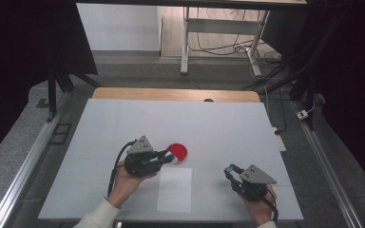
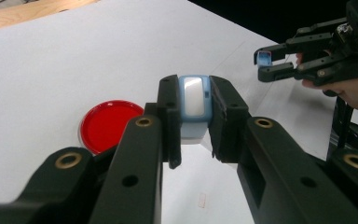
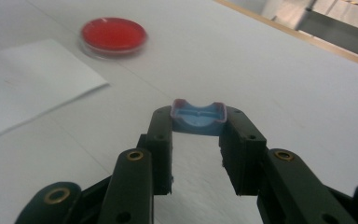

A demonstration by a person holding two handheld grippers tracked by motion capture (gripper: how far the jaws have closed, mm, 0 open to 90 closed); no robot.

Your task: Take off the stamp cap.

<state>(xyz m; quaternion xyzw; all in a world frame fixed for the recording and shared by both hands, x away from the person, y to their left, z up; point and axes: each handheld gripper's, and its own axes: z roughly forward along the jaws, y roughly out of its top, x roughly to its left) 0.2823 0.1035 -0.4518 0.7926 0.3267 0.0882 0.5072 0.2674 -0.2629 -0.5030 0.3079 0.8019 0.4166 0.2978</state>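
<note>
Black jaws of the left gripper (image 2: pixel 195 116) squeeze a small blue case (image 2: pixel 194 100), w/ its long side standing up, mid frame. Right gripper (image 3: pixel 198 122) pinches a blue cap (image 3: pixel 198 117); in the high view it sits lower right, well apart. Red dish (image 1: pixel 178 151) is just past the left tips. Left gripper view shows the case's white window; high view doesn't.

A red dish (image 1: pixel 177 152) with a clear rim lies near the middle of the white worktop (image 1: pixel 218 128), with a white sheet of paper (image 1: pixel 175 189) just in front of it towards the near edge. Beyond the worktop's wooden far edge stands a desk frame (image 1: pixel 186 42) on a pale floor, with cables (image 1: pixel 223 47) trailing under it. A white power strip (image 1: pixel 279 141) lies by the right edge.
</note>
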